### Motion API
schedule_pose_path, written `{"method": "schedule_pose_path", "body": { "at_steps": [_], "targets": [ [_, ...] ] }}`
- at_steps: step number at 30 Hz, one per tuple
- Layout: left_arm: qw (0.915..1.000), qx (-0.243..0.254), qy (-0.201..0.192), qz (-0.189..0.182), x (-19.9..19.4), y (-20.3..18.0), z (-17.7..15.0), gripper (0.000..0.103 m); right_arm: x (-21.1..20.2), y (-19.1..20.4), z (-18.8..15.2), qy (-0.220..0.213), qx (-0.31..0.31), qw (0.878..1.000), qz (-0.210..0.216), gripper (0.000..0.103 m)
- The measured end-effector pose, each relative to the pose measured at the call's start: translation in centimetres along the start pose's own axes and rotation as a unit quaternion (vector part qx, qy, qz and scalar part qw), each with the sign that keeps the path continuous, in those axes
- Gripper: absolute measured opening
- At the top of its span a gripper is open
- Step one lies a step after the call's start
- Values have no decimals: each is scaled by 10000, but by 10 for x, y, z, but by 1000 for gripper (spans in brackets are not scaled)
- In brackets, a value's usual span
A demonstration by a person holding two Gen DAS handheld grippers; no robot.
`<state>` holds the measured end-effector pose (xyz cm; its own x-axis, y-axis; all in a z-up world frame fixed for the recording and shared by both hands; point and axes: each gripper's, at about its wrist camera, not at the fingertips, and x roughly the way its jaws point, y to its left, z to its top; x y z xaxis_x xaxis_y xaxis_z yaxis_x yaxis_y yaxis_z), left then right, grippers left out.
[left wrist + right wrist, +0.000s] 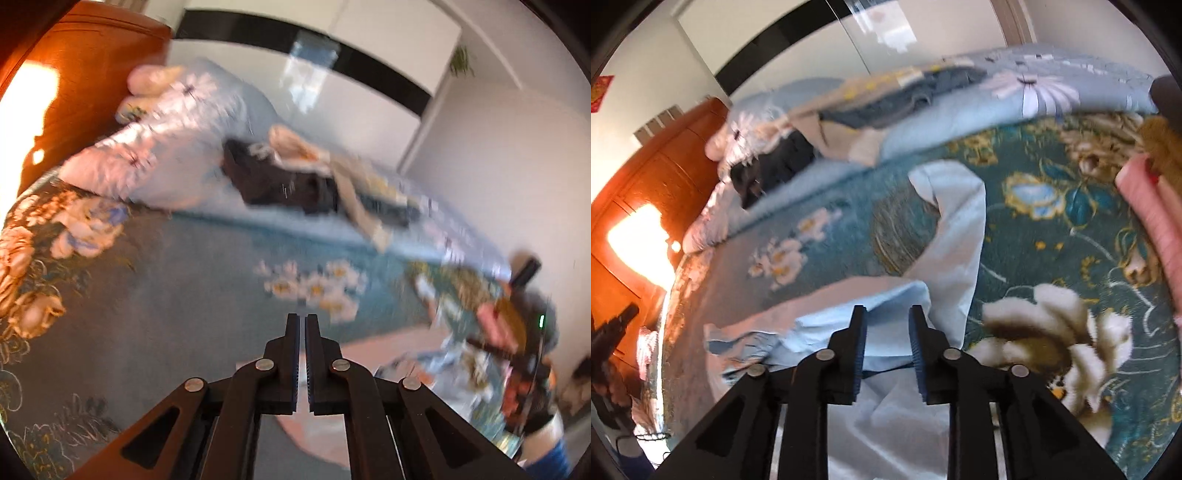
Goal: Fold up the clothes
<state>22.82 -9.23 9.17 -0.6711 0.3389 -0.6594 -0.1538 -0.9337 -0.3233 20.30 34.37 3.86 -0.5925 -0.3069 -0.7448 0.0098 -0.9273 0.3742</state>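
The light blue garment (945,236) lies crumpled on the bed (1052,229), on the floral blanket, directly in front of the right gripper (887,314). One part of it stands up in a loose ridge; the rest spreads in uneven layers toward the gripper. No flat, squared fold is visible, so the fold on this garment is judged to be at an early stage.

The right gripper stands partly open above the garment's near edge. Cloth shows through the gap, but the pads do not press on it; nothing is held.

The left gripper (301,317) has its jaws closed together with nothing between them. It hangs over bare blanket, apart from the garment.

Behind the garment, toward the wooden headboard (665,177), a pile of mixed clothes (886,107) lies on the pale floral quilt (1034,92). These items appear unfolded, so most of the task is judged to remain. No finished stack can be seen in either view.
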Motion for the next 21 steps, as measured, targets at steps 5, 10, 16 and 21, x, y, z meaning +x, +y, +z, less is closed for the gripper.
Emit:
{"method": "schedule_pose_path", "body": {
  "at_steps": [5, 10, 16, 21],
  "targets": [
    [9980, 367, 507, 91, 46, 1, -24, 39, 20, -16, 3, 189, 111, 9996, -193, 36],
    [9854, 1554, 564, 417, 71, -15, -46, 60, 36, -22, 5, 389, -8, 9991, -158, 37],
    [9707, 2135, 1065, 301, 108, -2, -45, 64, 47, -17, 6, 547, -367, 9978, -65, 37],
    [9700, 2117, 1186, 168, 125, 10, -38, 64, 54, -21, 13, 520, -239, 9983, 84, 37]
  ]
}}
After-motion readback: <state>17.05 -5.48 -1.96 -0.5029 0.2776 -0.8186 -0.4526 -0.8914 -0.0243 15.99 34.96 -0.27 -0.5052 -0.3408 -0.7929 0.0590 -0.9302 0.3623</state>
